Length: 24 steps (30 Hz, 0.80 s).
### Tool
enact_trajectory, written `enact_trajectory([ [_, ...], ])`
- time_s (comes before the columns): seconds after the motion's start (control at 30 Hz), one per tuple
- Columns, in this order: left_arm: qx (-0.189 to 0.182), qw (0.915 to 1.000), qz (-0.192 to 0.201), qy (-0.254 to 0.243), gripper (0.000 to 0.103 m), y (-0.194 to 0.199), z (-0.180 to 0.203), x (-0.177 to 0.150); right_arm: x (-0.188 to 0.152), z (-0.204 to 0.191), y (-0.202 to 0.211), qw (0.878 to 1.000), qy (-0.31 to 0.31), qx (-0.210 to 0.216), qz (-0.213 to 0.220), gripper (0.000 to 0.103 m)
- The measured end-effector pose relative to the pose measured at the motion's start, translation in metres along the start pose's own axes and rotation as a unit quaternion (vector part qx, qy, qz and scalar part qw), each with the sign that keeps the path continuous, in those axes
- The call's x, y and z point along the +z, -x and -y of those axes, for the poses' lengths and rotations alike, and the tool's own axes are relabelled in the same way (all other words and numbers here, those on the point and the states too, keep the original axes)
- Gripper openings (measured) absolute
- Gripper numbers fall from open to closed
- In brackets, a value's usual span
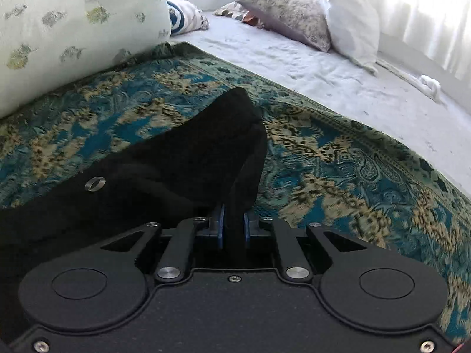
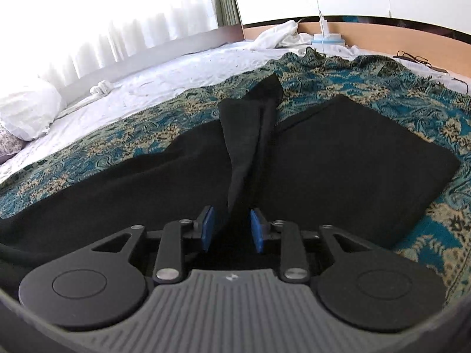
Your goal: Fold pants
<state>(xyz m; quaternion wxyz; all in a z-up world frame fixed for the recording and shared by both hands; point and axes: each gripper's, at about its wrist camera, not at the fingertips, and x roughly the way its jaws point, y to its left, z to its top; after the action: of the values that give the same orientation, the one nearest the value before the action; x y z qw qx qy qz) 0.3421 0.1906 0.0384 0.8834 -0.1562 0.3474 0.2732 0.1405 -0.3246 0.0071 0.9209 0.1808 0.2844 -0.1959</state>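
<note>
It's a bedroom in a home, seen from on top of a bed. A white sheet (image 1: 309,67) covers the mattress, w/ a teal-and-gold patterned throw (image 1: 338,158) spread over part of it. Pillows (image 1: 350,20) lean near bright sheer curtains (image 2: 123,32), and a big leaf-print duvet (image 1: 73,29) is bunched at one side. A wooden headboard (image 2: 368,31) runs along the far edge, w/ crumpled white laundry (image 2: 279,36) and a charger cable (image 2: 415,57) by it.
</note>
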Motion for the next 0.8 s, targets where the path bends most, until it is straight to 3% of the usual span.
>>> enact_trajectory([
  [0.2,-0.075,0.9951,0.064,-0.004,0.010,0.074,-0.078,-0.027,-0.008,0.000,0.004,1.000,0.004,0.002,0.005,0.049],
  [0.33,-0.068,0.9935,0.091,0.015,0.007,0.114,-0.136,-0.067,-0.011,0.002,0.008,1.000,-0.001,0.001,0.003,0.049],
  [0.4,-0.057,0.9948,0.080,0.025,0.007,0.116,-0.158,-0.085,-0.013,0.001,0.011,1.000,0.002,0.000,0.003,0.049],
  [0.5,-0.064,0.9960,0.033,0.054,0.007,0.105,-0.179,-0.102,-0.015,-0.002,0.015,1.000,0.007,0.000,0.004,0.049],
  [0.6,-0.068,0.9954,0.042,0.052,0.008,0.110,-0.182,-0.104,-0.015,-0.003,0.020,1.000,0.007,0.002,0.006,0.050],
  [0.8,-0.061,0.9967,0.038,0.037,0.013,0.104,-0.177,-0.102,0.008,0.001,0.016,0.999,0.036,0.004,0.031,0.075],
])
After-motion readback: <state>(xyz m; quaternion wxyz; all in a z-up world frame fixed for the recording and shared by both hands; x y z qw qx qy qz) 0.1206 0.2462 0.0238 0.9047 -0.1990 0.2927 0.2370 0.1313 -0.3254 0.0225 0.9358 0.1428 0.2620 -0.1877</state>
